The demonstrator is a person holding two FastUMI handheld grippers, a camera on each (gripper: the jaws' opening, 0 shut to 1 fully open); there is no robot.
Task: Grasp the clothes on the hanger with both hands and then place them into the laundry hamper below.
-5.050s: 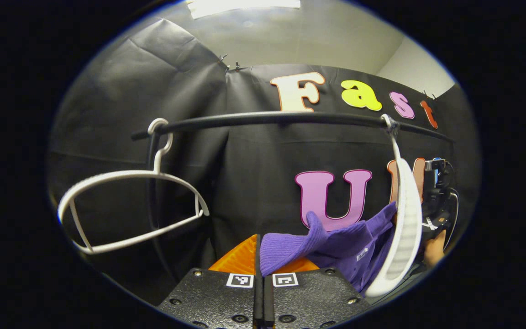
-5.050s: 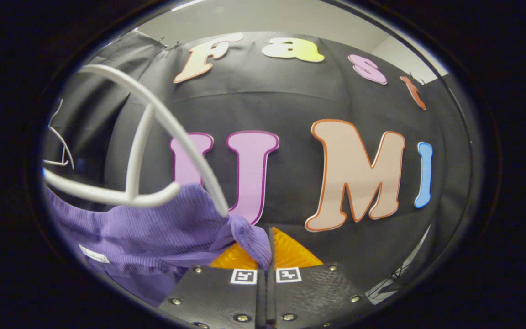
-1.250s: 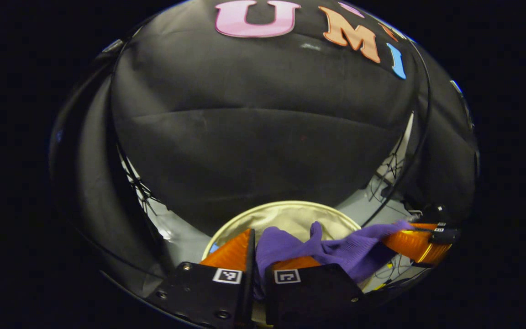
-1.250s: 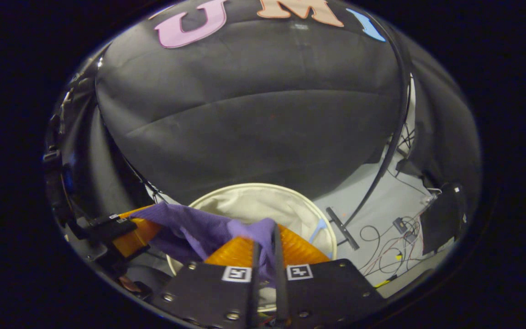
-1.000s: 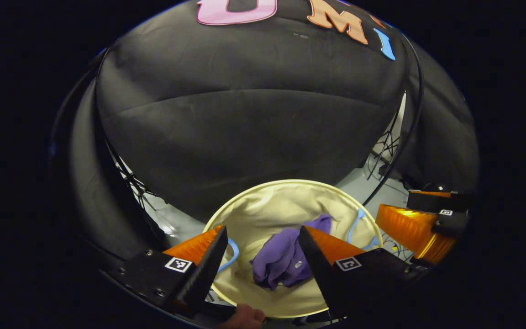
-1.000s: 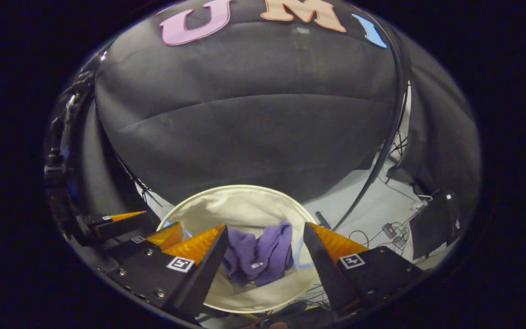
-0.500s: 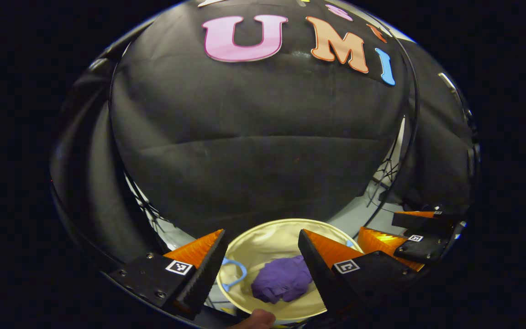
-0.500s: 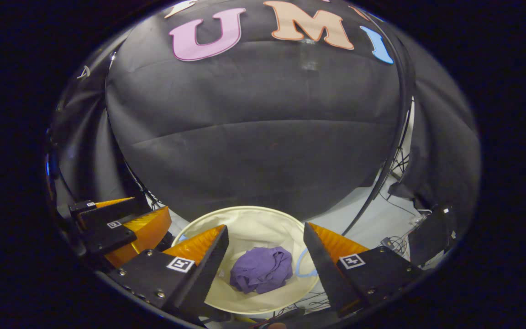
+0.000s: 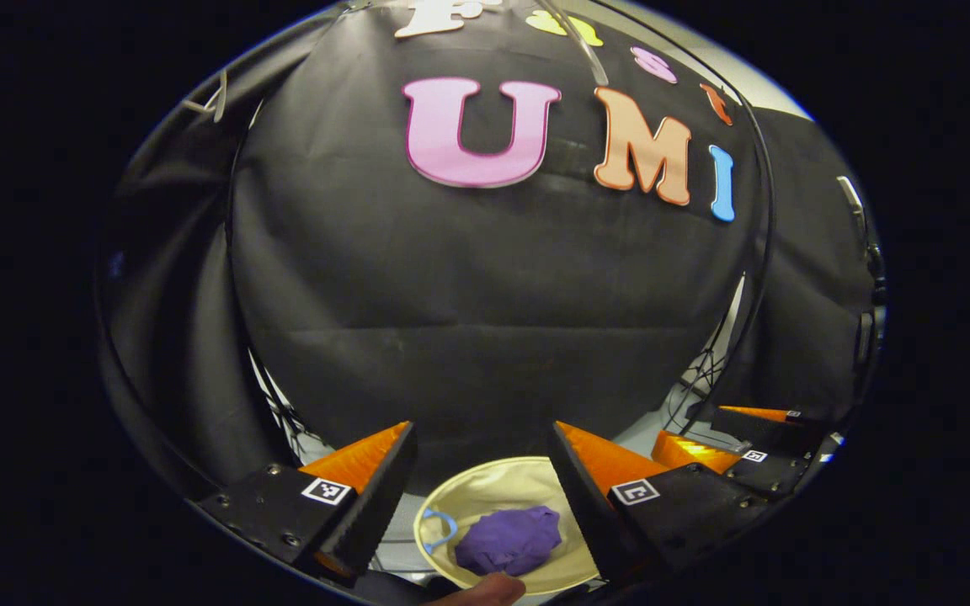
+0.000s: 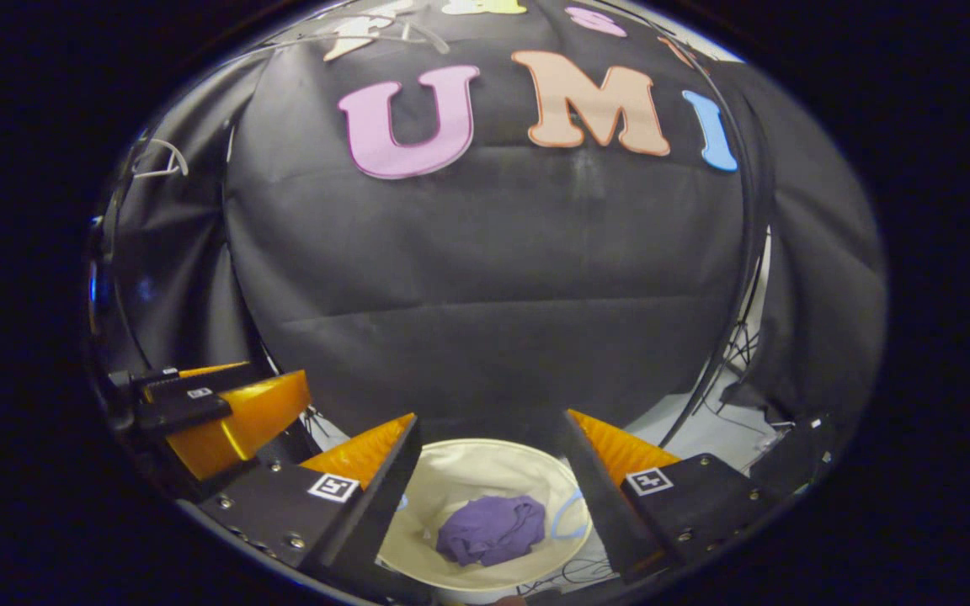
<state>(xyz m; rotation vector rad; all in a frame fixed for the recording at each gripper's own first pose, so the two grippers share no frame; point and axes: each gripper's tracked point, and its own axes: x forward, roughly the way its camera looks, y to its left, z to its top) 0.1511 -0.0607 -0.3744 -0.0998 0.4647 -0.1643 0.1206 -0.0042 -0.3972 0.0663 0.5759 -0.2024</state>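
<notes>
Left gripper view | left gripper [image 9: 481, 454] jaws spread | right gripper [image 10: 489, 446] jaws spread | purple garment [image 10: 492, 528] inside hamper [image 10: 451, 475] rim

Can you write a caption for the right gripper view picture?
The open right gripper hangs above the laundry hamper, where the purple clothes lie crumpled.

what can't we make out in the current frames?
- Laundry hamper: near rim cut off at the left gripper view's bottom edge, sides hidden by the left gripper fingers.
- Purple garment: crumpled, too small to tell how it lies folded.
- Hand: a sliver at the edge.
- Right gripper fingers hide the hamper's sides.
</notes>
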